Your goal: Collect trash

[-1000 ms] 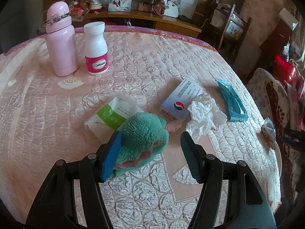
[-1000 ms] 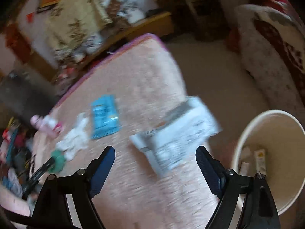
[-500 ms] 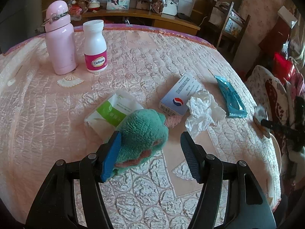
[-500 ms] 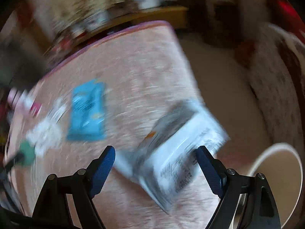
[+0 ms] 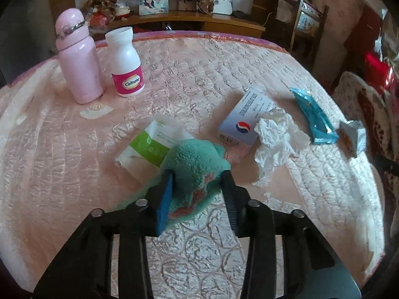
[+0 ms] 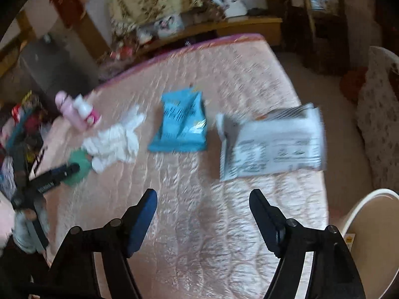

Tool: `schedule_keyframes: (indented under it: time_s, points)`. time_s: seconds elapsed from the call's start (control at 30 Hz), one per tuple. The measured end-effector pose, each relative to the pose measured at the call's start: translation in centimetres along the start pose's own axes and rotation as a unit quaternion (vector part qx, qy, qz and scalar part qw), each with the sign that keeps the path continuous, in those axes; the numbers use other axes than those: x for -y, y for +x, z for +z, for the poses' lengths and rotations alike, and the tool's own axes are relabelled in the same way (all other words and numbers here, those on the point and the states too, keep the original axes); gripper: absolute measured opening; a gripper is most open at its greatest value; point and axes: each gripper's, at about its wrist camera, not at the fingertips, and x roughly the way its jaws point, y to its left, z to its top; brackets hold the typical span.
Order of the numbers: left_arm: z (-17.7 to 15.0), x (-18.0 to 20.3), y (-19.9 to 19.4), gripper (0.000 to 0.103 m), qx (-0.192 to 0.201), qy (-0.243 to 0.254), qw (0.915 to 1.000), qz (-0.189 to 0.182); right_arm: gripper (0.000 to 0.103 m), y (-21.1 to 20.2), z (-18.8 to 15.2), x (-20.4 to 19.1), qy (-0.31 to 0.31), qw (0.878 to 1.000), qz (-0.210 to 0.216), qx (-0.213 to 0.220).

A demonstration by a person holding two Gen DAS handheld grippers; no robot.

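Observation:
In the left wrist view my left gripper is shut on a green plush toy, low over the pink quilted table. A crumpled white tissue, a blue wrapper and a silver wrapper lie to its right. In the right wrist view my right gripper is open and empty above the table. The silver wrapper lies ahead to its right near the table edge. The blue wrapper and the tissue lie ahead to its left.
A pink flask and a white Caltrate bottle stand at the back left. A green-white pack and a white box lie mid-table. A white bin stands off the table's right edge. Chairs stand beyond.
My left gripper has closed on the green plush toy. The right wrist view has swung left over the table, and the bin has moved to its lower right edge.

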Motion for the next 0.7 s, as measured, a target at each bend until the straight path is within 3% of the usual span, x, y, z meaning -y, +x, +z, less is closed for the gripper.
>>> schedule_keyframes:
  time_s: [0.07, 0.1, 0.2, 0.37, 0.6, 0.7]
  points:
    - [-0.3, -0.1, -0.8, 0.027, 0.005, -0.002, 1.0000, -0.006, 0.078, -1.0, 0.5, 0.8, 0.012, 1.000, -0.005, 0.015]
    - [-0.4, -0.2, -1.1, 0.026, 0.007, -0.003, 0.9999, -0.011, 0.084, -1.4, 1.0, 1.1, 0.014, 0.999, -0.017, 0.024]
    - [-1.1, -0.1, -3.0, 0.025, 0.016, -0.008, 0.9994, -0.031, 0.088, -1.2, 2.2, 1.8, 0.025, 0.997, -0.071, 0.029]
    - [-2.0, 1.5, -5.2, 0.025, 0.023, 0.009, 0.9977, -0.063, 0.088, -0.9, 3.9, 4.8, 0.083, 0.993, -0.071, 0.034]
    - [-2.3, 5.2, -5.6, 0.025, 0.023, 0.038, 0.9951, -0.088, 0.088, 1.0, 4.1, 1.9, -0.008, 0.997, -0.081, 0.012]
    - [-2.4, 6.8, -5.9, 0.025, 0.021, 0.055, 0.9932, -0.101, 0.088, 1.2, 3.9, 1.3, -0.020, 0.996, -0.086, 0.009]
